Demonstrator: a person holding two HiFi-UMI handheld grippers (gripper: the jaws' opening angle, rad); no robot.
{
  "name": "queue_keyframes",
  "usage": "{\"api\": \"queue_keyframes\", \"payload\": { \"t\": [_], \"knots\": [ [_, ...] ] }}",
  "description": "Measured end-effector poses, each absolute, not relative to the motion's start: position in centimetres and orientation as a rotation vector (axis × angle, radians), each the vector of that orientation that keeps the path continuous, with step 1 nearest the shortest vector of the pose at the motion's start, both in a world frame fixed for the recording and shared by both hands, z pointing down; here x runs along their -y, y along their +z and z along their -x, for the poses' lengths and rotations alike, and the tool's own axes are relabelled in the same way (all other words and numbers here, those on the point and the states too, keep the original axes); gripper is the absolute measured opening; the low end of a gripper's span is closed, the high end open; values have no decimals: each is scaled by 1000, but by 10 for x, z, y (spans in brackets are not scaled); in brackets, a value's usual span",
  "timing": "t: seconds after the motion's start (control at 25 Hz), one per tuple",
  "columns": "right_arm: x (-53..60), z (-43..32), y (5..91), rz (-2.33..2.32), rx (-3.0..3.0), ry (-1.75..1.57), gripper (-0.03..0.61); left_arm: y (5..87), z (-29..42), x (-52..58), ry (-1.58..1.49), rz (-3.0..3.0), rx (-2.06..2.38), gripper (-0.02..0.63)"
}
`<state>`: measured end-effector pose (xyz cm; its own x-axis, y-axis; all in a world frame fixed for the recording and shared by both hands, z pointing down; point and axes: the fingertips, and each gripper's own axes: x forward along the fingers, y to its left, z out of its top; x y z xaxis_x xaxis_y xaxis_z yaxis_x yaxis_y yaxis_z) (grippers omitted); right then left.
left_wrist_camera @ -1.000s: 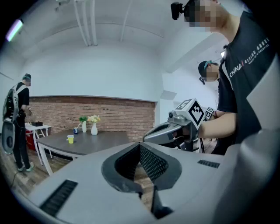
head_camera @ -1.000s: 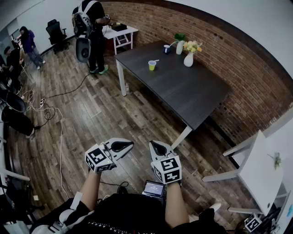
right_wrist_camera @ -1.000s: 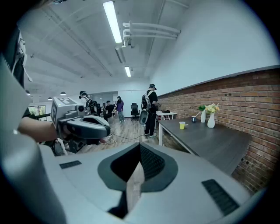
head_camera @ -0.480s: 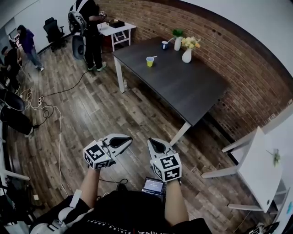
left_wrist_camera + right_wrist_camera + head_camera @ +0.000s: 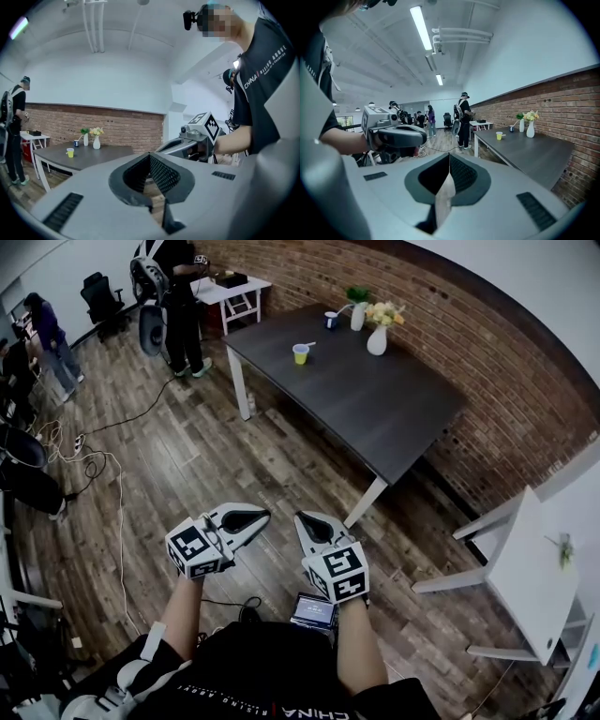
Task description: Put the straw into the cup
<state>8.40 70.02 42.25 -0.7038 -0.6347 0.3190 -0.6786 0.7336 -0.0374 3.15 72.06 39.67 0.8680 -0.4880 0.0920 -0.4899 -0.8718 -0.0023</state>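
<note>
stands well short of the dark table (image 5: pixel 375 418), on the wooden floor (image 5: pixel 187 456) off its near end. holds the left gripper (image 5: pixel 258 517) and the right gripper (image 5: pixel 305 521) side by side, both aimed toward the table, both with jaws pressed together and nothing between them. finds the yellow cup (image 5: pixel 300 353) upright near the table's far end, close to its left edge. spots a pale sliver at the cup's rim, probably the straw (image 5: pixel 310 345); cannot tell at this range if lying on the table or leaning on the cup, nor the run of its long axis. places cup and straw far ahead of the jaws, well apart from either gripper. judges the right gripper slightly nearer the table's near end. calls for a walk up to the table first, then opened jaws. notes a blue mug (image 5: pixel 330 321) and white vases (image 5: pixel 377 339) at the table's far end by the brick wall (image 5: pixel 469 343), cables (image 5: pixel 103 465) on the floor left of the table, people (image 5: pixel 173 287) beyond its far end.
</note>
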Motion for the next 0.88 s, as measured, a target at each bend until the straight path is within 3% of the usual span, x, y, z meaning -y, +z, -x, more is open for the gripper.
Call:
{"api": "queue_keyframes", "payload": {
  "t": [0.32,0.88],
  "knots": [
    [-699,-67,416,-973,2663,164,8,403,-57,-719,233,-3008,776,3],
    [-688,-104,416,-976,2688,260,6,401,-102,-710,407,-3024,722,-11]
  ]
}}
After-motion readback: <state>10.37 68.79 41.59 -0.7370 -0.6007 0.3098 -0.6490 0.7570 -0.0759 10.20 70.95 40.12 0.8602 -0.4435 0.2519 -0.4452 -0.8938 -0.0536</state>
